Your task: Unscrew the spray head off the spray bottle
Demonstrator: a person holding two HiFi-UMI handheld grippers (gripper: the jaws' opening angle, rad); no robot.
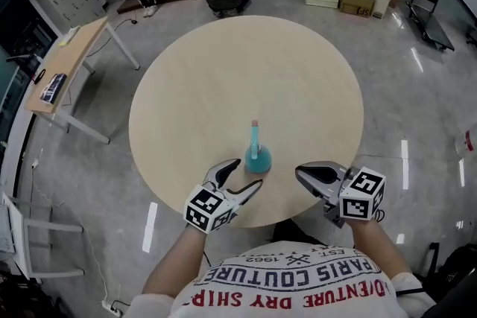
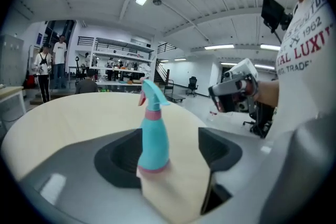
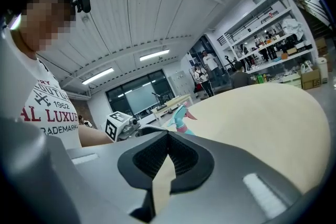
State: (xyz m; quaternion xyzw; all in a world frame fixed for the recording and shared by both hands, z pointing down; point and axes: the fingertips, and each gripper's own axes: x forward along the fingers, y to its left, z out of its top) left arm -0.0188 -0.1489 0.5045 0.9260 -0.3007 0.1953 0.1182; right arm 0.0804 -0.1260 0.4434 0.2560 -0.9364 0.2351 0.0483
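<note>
- While the left tongs point(image 1: 249, 171) have their jaws wide apart and hold nothing, the spray bottle point(image 1: 256, 153) stands just ahead of them, in line with the gap, and the pads do not touch it.
- The right tongs point(image 1: 300, 173) have their jaws pressed together and empty; they hang near the bottle on its other side, apart from it.
- The bottle is upright on the round table point(image 1: 223, 71), close to the person's edge, with its spray head point(image 2: 152, 93) on top above a pink collar.
- I judge that this is the approach step: nothing is gripped yet and the head is not yet unscrewed.
- The next move, I think, calls for the left tongs to close on the bottle's body and keep it from turning, and for the right tongs to open, take the head at the collar and twist.
- The bottle shows no label that I can read.
- The person's shirt point(image 1: 298, 283) carries print: "PARIS COUTURE" and "1962", and in the gripper views "LUXUR" and "TRADEMARK".
</note>
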